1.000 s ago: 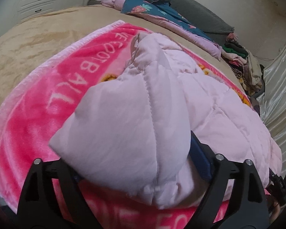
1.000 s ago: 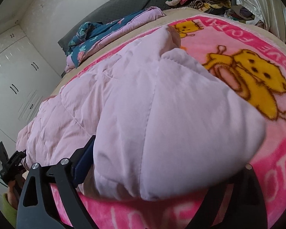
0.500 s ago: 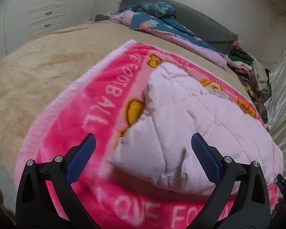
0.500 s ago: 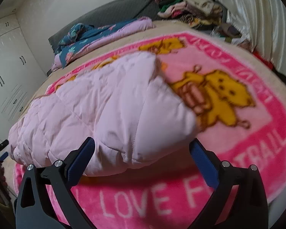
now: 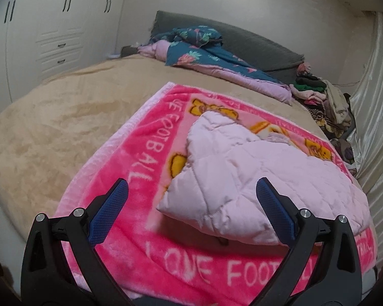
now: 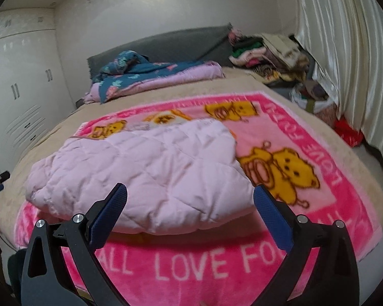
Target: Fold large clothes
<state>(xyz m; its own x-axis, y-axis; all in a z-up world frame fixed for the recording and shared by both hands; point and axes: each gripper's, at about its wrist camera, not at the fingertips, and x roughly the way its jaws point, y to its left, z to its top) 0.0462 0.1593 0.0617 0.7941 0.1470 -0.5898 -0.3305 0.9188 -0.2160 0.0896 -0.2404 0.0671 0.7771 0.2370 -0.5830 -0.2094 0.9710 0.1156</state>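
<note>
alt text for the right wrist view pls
A folded pale pink quilted jacket lies on a bright pink cartoon blanket spread over a beige bed. The right gripper hovers in front of it, jaws wide open and empty.

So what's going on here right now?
A person is folding a pink quilted jacket on a pink blanket spread over the bed. Both tongs, left and right, have just opened and hold nothing; the jacket lies folded on the blanket in front of them, touched by neither. More bedding and a clothes pile sit at the far end.
</note>
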